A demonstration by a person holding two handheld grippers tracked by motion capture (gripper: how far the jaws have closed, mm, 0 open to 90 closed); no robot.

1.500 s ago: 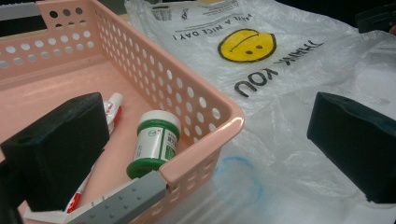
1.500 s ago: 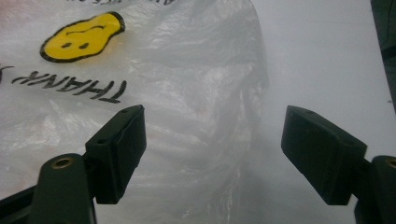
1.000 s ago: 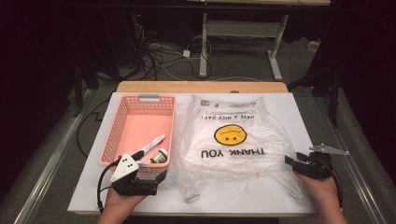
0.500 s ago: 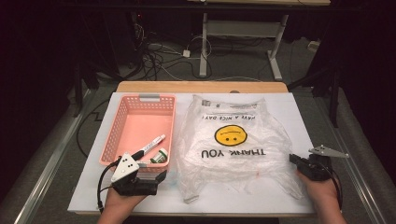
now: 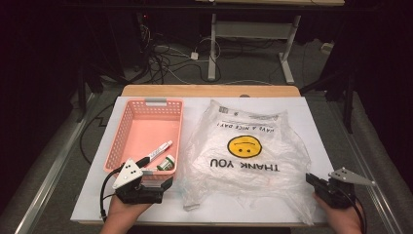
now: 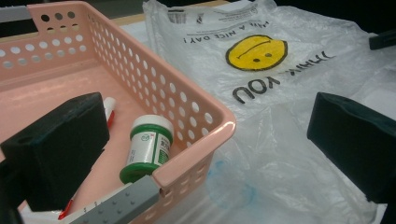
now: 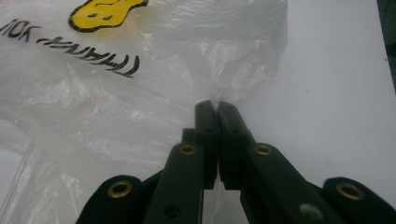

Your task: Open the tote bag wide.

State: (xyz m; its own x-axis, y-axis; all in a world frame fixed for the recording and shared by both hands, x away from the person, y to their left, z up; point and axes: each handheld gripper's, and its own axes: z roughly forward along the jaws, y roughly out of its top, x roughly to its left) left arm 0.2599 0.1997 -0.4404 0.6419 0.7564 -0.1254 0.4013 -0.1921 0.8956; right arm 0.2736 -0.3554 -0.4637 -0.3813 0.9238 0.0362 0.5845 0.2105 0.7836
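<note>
A clear plastic bag [image 5: 248,151] with a yellow smiley and "THANK YOU" lies flat on the white table top. My right gripper [image 5: 311,179] is at the bag's near right corner, shut on a pinch of its film [image 7: 216,105]. My left gripper [image 5: 157,181] rests at the near right corner of the pink basket [image 5: 146,102] and is open. One pad [image 6: 60,149] is inside the basket and the other pad [image 6: 359,140] is over the bag [image 6: 280,93]. In the basket lie a green-and-white bottle [image 6: 147,144] and a marker [image 5: 157,151].
The white table top [image 5: 302,112] has bare strips at the far side and to the right of the bag. Beyond it are a wooden edge [image 5: 209,90], cables on the floor [image 5: 165,58] and a desk frame [image 5: 253,34]. A metal rail [image 5: 44,175] runs along the left.
My right gripper has shut on the bag's near right corner and moved toward the near edge, drawing that corner of the film with it. The left gripper has stayed put.
</note>
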